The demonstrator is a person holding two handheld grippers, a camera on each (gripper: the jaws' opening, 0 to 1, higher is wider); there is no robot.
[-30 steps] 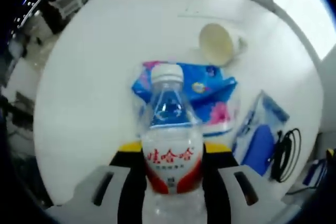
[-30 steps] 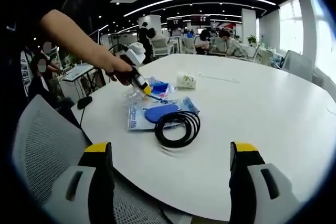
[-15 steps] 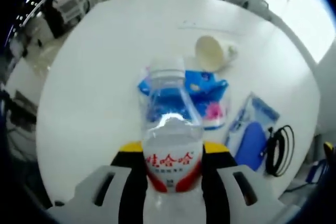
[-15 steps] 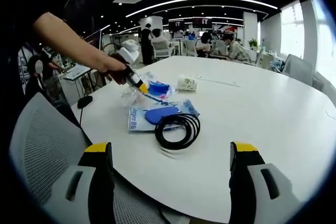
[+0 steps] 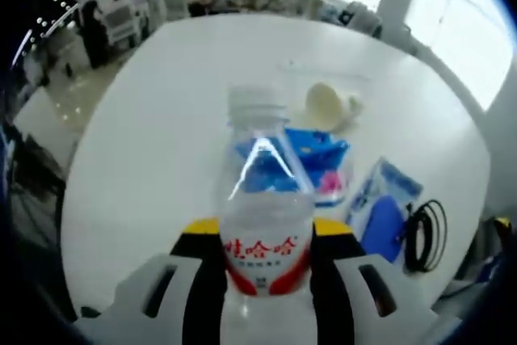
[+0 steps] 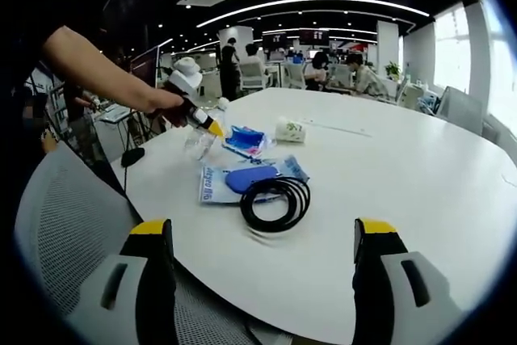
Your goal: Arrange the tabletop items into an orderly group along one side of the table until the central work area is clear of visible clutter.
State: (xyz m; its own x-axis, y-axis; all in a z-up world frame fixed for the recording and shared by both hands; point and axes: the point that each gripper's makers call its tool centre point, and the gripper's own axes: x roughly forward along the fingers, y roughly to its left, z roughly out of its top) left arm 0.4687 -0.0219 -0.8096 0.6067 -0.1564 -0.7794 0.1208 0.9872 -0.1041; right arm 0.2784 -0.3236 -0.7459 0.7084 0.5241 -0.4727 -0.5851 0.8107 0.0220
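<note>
Aloft, the left gripper [image 5: 262,268] clamps a clear plastic water bottle with a red-and-white label [image 5: 262,224], seemingly for carrying aside | beyond its jaws: blue tissue pack [image 5: 311,159], cream cup [image 5: 327,107] | right gripper [image 6: 262,260] wide, empty; black cable coil [image 6: 275,199] ahead between jaws, on the white round table [image 6: 404,175].

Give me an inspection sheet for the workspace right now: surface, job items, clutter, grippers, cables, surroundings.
Surface: white round table, mostly bare, items bunched near its left edge in the right gripper view.
Job's things: water bottle held off the table; blue tissue pack, cup lying on its side, blue packet.
Clutter: nothing seen beyond the job's things.
Grippers: left gripper shut on the water bottle; right gripper open, holding nothing, back from the table edge.
Cables: black coiled cable partly on the blue packet.
Surroundings: open office, mesh chair below the right gripper, people at distant desks.
</note>
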